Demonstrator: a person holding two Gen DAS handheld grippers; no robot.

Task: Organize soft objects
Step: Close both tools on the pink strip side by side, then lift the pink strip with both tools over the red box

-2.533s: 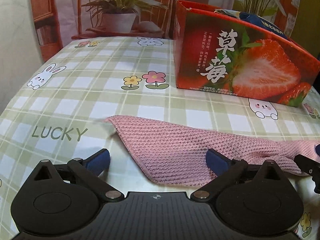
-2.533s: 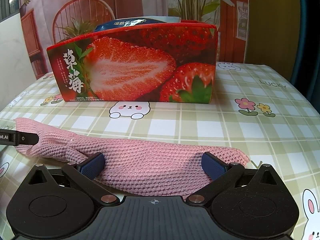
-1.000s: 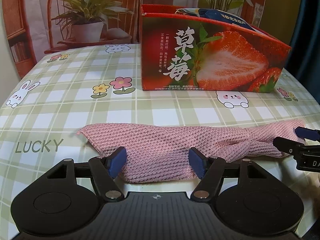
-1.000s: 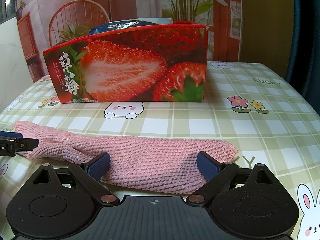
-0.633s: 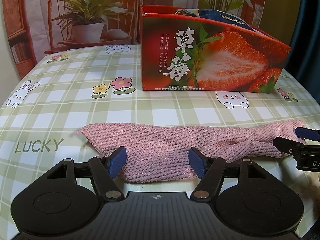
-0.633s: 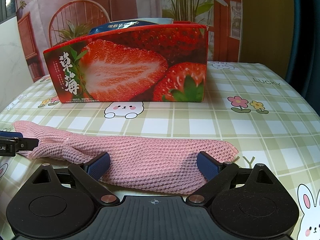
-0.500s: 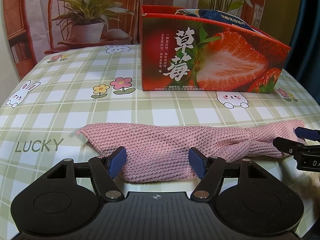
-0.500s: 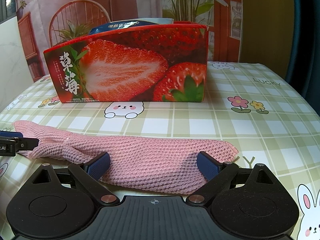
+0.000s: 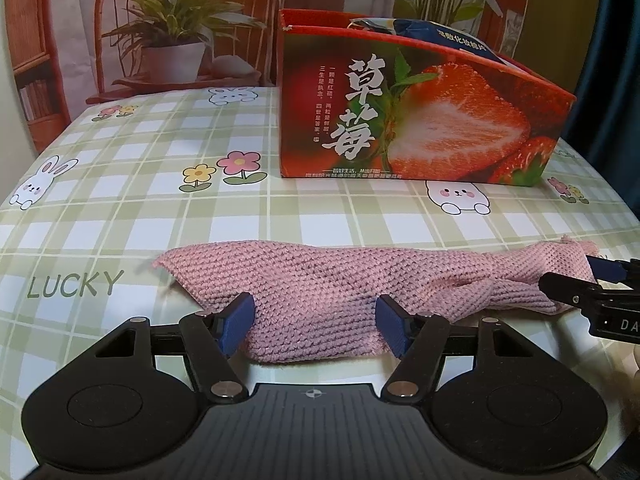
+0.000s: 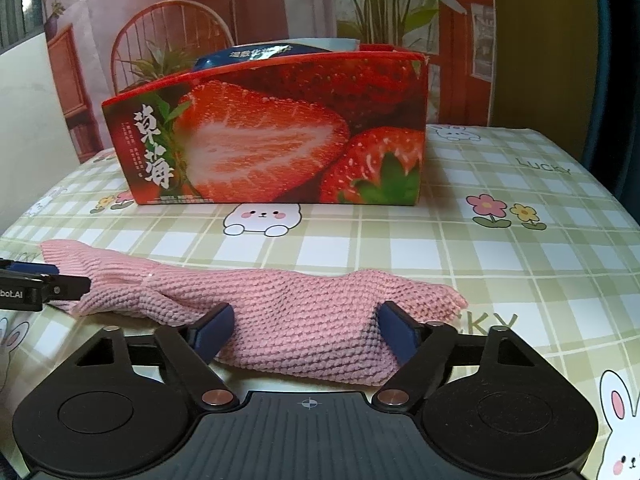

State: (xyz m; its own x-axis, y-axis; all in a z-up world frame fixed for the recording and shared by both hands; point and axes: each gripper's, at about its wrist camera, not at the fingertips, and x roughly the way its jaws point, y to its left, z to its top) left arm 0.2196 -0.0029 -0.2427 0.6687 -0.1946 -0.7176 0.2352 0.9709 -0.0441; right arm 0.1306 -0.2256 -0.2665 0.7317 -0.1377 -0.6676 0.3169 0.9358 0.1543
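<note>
table: green-and-white checked tablecloth with bunnies and flowers (image 9: 120, 208), everything sits on it
box: red strawberry-print cardboard carton (image 10: 280, 140), open top, blue packet poking out, just behind the cloth
cloth: pink knitted rectangular cloth (image 9: 320, 280), lying flat and crumpled along the near edge, floppy and light by the look of it, not slippery, best pinched at the two ends
left gripper (image 9: 316, 322): jaws spread, cloth's near edge sitting between them, not pinched
right gripper (image 10: 306, 332): same deal, spread wide around the other end, nothing clamped yet
</note>
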